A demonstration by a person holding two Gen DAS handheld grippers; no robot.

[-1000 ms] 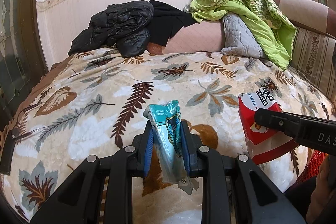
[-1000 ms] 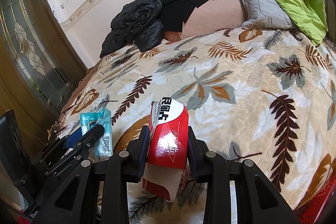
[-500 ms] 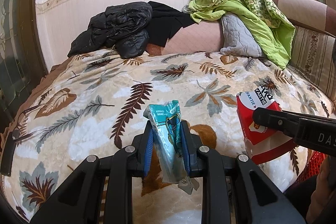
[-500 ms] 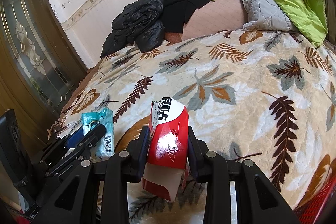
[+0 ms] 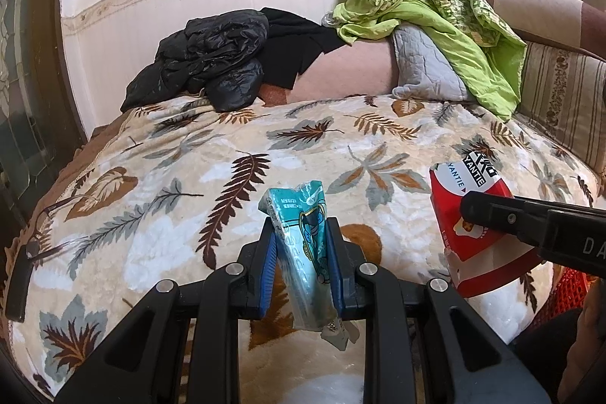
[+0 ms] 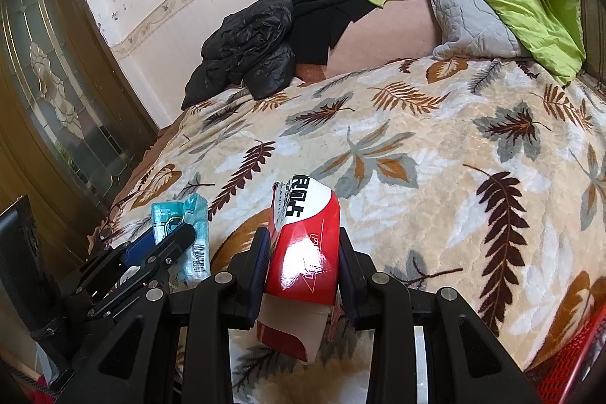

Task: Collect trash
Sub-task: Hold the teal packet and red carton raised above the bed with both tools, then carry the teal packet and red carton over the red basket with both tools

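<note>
My left claw point(image 5: 301, 245) clamps teal wrapper point(image 5: 303, 245) | my right claw point(image 6: 303, 260) clamps red carton point(image 6: 303, 252) | both held above leaf blanket point(image 5: 151, 214), near edge, carton right of wrapper

A jacket point(image 5: 212, 63) lies at the blanket's point(image 5: 159, 177) far edge, left of a pillow point(image 5: 424, 70) under a draped quilt point(image 5: 447, 14).
</note>
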